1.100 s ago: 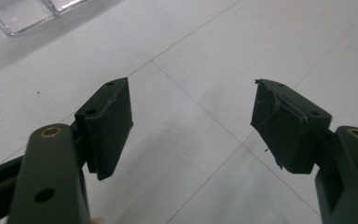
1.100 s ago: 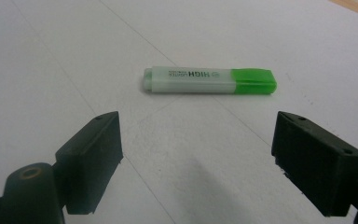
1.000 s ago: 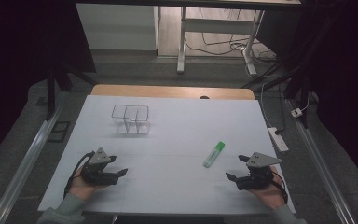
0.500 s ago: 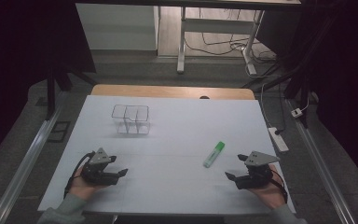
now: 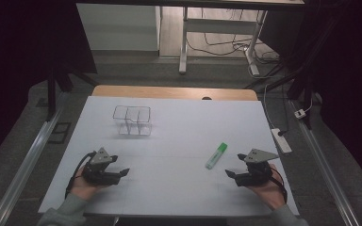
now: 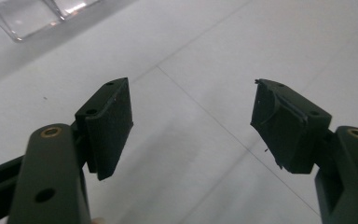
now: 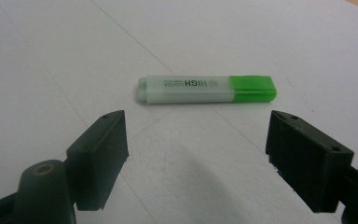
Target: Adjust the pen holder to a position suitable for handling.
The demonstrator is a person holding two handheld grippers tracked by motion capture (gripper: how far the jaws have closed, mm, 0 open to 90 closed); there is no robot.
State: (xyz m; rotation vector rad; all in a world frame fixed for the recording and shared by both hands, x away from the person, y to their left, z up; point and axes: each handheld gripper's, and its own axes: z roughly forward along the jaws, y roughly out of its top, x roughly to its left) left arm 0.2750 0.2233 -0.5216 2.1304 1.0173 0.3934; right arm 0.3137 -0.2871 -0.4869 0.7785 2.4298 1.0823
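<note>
A green highlighter (image 5: 216, 156) with a pale body and a bright green cap lies flat on the white table sheet (image 5: 184, 127). In the right gripper view the highlighter (image 7: 207, 89) lies crosswise just beyond the jaws. My right gripper (image 5: 234, 165) (image 7: 196, 154) rests near the front right edge and points left. It is open; its jaws have just been closing a little, with nothing between them. My left gripper (image 5: 121, 174) (image 6: 193, 121) sits at the front left, open and empty over bare sheet.
A clear two-compartment container (image 5: 132, 120) (image 6: 32, 16) stands on the sheet toward the back left. A wooden table edge (image 5: 174, 92) runs behind the sheet. A white power strip (image 5: 282, 140) lies on the floor to the right.
The right gripper has edged slightly left and away from the table's front edge, toward the highlighter. The left gripper and the highlighter have kept still.
</note>
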